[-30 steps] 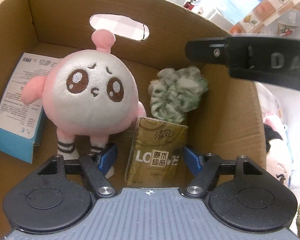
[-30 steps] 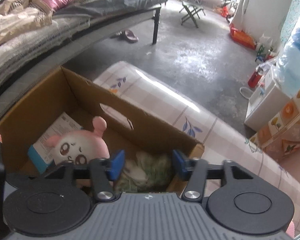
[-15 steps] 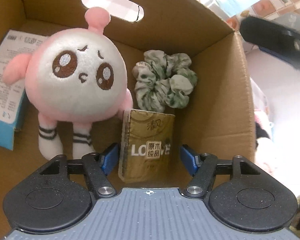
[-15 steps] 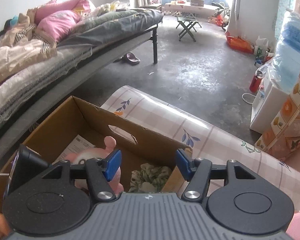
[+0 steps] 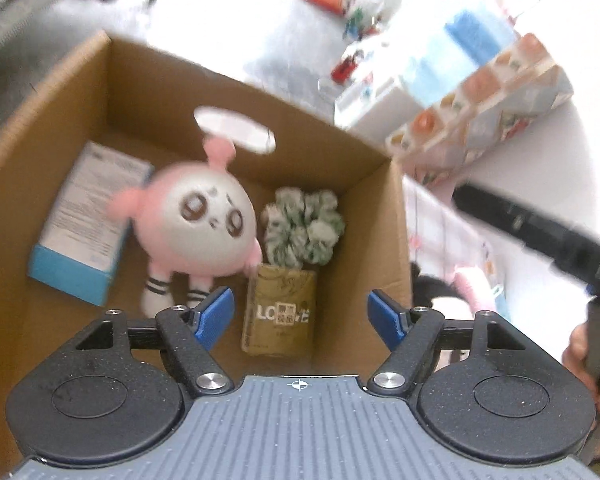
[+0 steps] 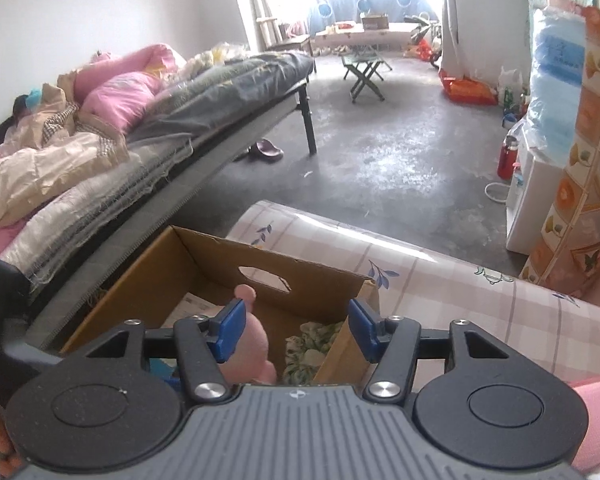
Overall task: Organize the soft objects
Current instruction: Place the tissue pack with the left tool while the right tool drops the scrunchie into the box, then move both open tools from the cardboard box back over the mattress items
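From my left gripper (image 5: 300,314), I look down into the cardboard box (image 5: 380,216). My jaws are spread wide with nothing between them, held above the box's near side. Inside, the pink plush toy (image 5: 202,224) lies on the box floor, its legs toward me. The green scrunchie (image 5: 304,226) sits in the far right corner, touching the plush on one side. The gold tissue pack (image 5: 280,314) lies just in front of the scrunchie, near the right wall. A blue and white carton (image 5: 88,224) lies flat to the left of the plush. So four things are already packed, three of them soft. Outside the box, past its right wall, another plush (image 5: 452,296) in black, white and pink rests on the table; I judge that one is still to go in. My other tool crosses the right edge as a dark bar.

From my right gripper (image 6: 296,330), the jaws are likewise parted and empty, hovering above the box's right end. I see the plush's pink top and the scrunchie below. The checked tablecloth (image 6: 440,280) stretches beyond. At the lower right edge something pink (image 6: 596,420) pokes in; I cannot tell what it is.
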`<move>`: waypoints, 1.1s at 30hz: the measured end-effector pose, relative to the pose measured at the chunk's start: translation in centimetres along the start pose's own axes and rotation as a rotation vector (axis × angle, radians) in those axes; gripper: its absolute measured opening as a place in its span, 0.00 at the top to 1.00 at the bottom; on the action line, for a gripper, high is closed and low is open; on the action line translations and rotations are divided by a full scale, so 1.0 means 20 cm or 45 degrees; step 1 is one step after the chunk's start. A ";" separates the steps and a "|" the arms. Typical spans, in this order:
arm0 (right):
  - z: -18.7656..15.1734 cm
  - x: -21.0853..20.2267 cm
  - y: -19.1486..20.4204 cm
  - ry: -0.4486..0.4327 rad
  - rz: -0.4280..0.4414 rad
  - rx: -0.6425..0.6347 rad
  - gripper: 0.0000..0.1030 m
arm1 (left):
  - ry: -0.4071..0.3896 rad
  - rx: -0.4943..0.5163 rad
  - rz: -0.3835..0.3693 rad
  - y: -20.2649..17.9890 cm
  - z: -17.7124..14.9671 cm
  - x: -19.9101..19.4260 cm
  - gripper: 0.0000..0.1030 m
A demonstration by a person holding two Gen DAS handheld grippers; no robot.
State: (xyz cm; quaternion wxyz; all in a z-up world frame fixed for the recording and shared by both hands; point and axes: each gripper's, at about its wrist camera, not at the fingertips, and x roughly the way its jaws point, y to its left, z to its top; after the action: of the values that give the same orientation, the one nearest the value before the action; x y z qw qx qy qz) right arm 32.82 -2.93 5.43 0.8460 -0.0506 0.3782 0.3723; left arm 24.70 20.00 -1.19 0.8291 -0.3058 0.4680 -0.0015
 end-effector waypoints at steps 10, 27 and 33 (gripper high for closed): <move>-0.17 -0.22 0.21 -0.013 0.110 -0.011 0.52 | -0.305 0.112 0.161 0.01 -0.25 -0.45 0.14; -0.39 -0.36 0.38 0.061 0.188 0.032 0.51 | -0.710 0.202 0.215 0.09 -0.71 -0.79 0.04; -0.29 0.15 0.56 0.306 0.144 -0.054 0.52 | -0.799 0.131 0.285 0.24 -0.71 -0.85 0.04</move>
State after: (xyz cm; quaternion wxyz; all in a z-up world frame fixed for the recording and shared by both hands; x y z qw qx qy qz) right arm 23.21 4.82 1.51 0.7712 -0.0915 0.4709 0.4185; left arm 2.61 21.67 4.21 0.9421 -0.1958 0.2198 0.1603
